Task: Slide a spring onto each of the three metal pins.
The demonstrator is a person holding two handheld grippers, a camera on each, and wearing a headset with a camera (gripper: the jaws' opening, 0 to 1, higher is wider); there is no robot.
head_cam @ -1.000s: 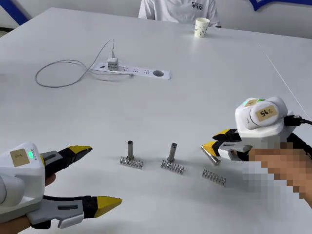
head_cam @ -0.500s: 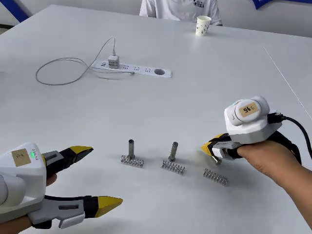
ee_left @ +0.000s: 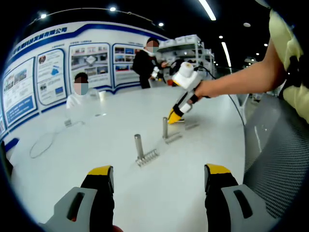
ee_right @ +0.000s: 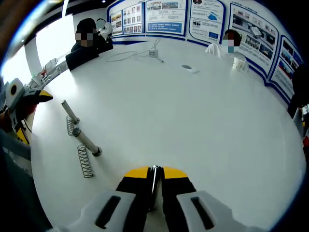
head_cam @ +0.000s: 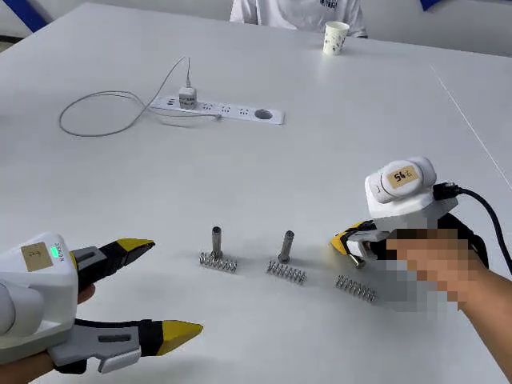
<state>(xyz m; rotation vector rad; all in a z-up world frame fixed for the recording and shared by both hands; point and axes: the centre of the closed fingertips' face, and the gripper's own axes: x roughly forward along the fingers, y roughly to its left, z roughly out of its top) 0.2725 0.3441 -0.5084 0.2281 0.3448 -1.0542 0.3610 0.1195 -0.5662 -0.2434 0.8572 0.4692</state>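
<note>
Head view: on the smooth white table (head_cam: 320, 144), two upright cylindrical steel pins (head_cam: 217, 240) (head_cam: 286, 245) with coiled wire springs (head_cam: 218, 261) (head_cam: 286, 273) lying at their feet, a third spring (head_cam: 355, 288) beside the right gripper (head_cam: 346, 244), whose yellow-tipped jaws pinch the third pin (head_cam: 354, 258); left gripper (head_cam: 164, 286) gaping, empty.

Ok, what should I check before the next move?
1. Right gripper shut on third pin: ok.
2. Left gripper open, holding nothing: ok.
3. Left pin and middle pin upright: ok.
4. Springs on pins: not ok. Left spring, middle spring and right spring lie on the table.
5. Third pin seated squarely between the fingers: cannot tell.
</note>
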